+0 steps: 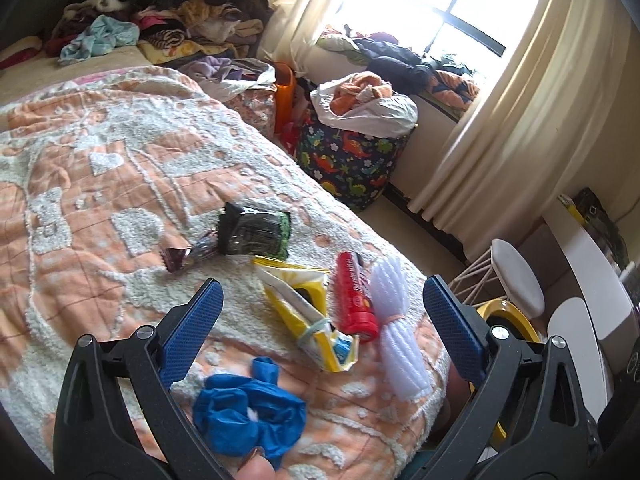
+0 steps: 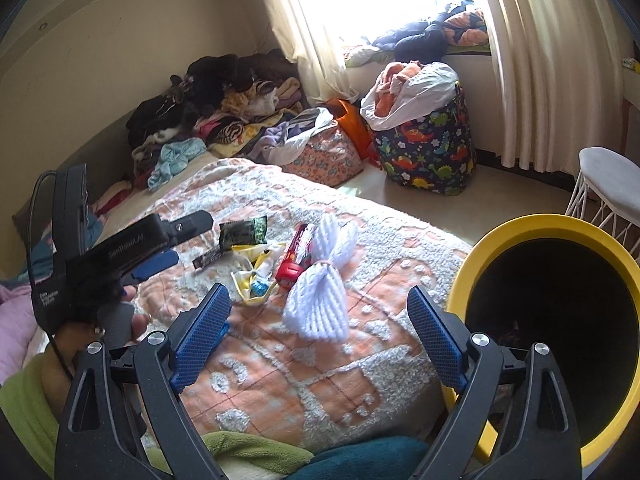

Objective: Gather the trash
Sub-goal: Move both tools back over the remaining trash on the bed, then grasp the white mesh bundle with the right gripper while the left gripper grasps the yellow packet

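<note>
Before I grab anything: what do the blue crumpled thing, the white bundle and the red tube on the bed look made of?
Blue glove: thin nitrile or latex, judging by its smooth, slightly shiny wrinkles. White bundle: soft yarn-like strands, matte and fuzzy, cinched in the middle by a band. Red tube: probably glossy printed plastic or foil, since its surface reflects light.

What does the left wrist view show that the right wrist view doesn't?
Only the left wrist view shows the crumpled blue glove lying on the bedspread between the open left gripper fingers. Only the right wrist view shows the yellow bin's dark opening and the left gripper from outside. Both show the red tube, white yarn bundle, yellow packet and black wrapper.
</note>
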The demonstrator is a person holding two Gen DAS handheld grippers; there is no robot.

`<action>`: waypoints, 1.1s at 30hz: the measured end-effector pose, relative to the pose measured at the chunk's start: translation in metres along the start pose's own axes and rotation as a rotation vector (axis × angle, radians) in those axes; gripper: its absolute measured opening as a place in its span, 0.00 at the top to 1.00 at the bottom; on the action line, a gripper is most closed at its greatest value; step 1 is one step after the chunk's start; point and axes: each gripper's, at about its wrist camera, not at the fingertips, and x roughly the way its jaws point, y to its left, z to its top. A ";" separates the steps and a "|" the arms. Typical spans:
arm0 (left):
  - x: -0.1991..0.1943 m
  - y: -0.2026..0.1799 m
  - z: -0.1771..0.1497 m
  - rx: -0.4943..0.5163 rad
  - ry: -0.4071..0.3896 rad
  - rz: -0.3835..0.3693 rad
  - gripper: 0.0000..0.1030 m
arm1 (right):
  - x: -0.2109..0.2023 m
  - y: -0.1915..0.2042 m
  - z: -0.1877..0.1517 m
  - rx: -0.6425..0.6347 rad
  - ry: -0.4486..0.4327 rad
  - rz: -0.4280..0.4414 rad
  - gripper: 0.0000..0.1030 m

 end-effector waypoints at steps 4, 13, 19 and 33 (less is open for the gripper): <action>0.002 0.014 0.002 -0.039 0.006 0.008 0.11 | 0.009 0.005 -0.002 -0.014 0.030 0.008 0.15; 0.015 0.027 0.001 -0.065 0.061 0.004 0.11 | 0.051 0.002 0.001 -0.031 0.152 0.021 0.24; 0.038 0.026 -0.006 -0.085 0.161 -0.037 0.31 | 0.084 0.000 0.006 -0.025 0.239 0.047 0.29; 0.075 0.021 -0.024 -0.086 0.308 -0.037 0.55 | 0.100 -0.011 -0.012 0.060 0.295 0.091 0.75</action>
